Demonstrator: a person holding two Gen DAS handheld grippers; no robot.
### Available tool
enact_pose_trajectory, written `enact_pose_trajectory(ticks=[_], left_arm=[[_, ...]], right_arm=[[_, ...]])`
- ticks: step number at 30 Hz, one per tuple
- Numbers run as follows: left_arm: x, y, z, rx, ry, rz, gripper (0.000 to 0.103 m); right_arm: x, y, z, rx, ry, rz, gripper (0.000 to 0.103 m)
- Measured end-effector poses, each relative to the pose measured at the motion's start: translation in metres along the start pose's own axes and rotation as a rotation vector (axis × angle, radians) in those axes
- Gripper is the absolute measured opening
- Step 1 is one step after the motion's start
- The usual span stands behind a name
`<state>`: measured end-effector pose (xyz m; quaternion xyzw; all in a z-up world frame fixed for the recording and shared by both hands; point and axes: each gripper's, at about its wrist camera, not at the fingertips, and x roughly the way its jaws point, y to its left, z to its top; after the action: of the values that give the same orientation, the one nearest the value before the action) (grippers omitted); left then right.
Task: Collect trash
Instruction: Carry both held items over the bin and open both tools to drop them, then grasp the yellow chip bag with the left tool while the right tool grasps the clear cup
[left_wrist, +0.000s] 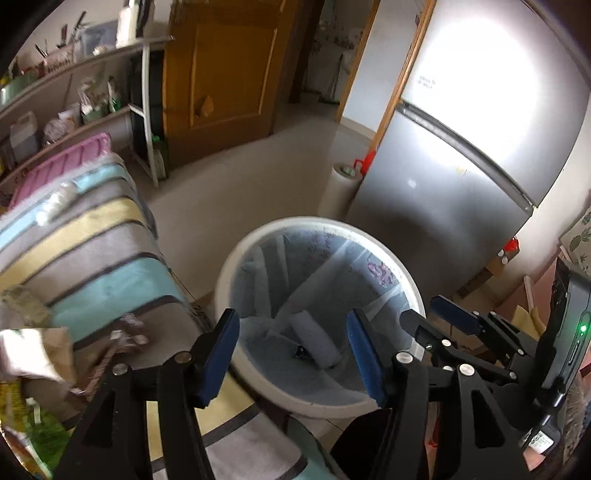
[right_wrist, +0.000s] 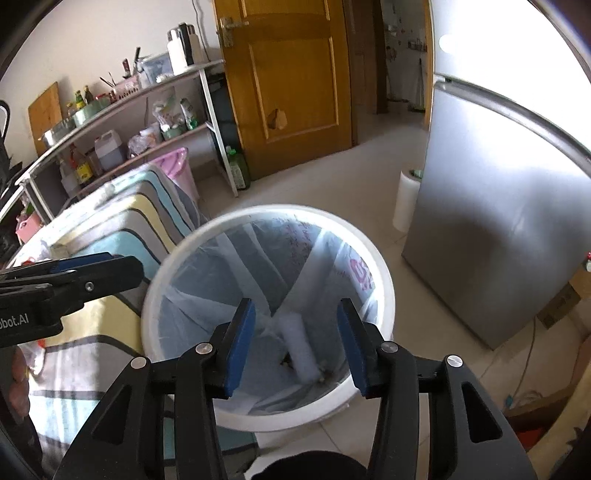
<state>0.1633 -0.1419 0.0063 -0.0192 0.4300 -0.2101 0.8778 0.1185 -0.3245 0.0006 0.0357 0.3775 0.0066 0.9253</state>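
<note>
While both grippers hang over the round white plastic trash bin with its thin translucent liner bag, the one piece of trash to be seen, a pale crumpled paper roll, lies at the bottom of the bin, well below the fingers and touching neither pair. From the left wrist camera it shows in the gap between the jaws of the left gripper; from the right wrist camera the same roll shows between the jaws of the right gripper. Both pairs of jaws are spread wide, with nothing between their blue pads.

One bin, one roll and two grippers are in sight. A small dark scrap lies against the roll; what it is cannot be told.

Each gripper tilts forward and down toward the mouth of the bin, side by side. Beside the bin on the left is a table under a striped cloth; a grey refrigerator is on the right.
</note>
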Motion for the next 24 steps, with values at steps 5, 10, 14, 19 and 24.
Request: enact_pose_trajectory(ticks=[5,10,14,19,24], left_arm=[[-0.041,0.018,-0.008,-0.019,-0.078,0.037,0.068],[-0.078,0.048,-0.025,-0.059,-0.13,0.087,0.069],[-0.107,0.076,-0.043,-0.119,-0.177,0.152,0.074],[-0.134,0.115,-0.069,-0.197,-0.202,0.204,0.075],[-0.149,0.147,-0.095,-0.259,-0.207,0.266,0.076]], right_arm=[[-0.028,0.021,0.002,-0.01,-0.063,0.044,0.047],[-0.049,0.048,0.0,-0.033,-0.105,0.113,0.047],[-0.06,0.078,-0.005,-0.069,-0.122,0.18,0.047],[-0.063,0.117,-0.016,-0.119,-0.119,0.281,0.049],[-0.057,0.158,-0.028,-0.185,-0.085,0.374,0.053]])
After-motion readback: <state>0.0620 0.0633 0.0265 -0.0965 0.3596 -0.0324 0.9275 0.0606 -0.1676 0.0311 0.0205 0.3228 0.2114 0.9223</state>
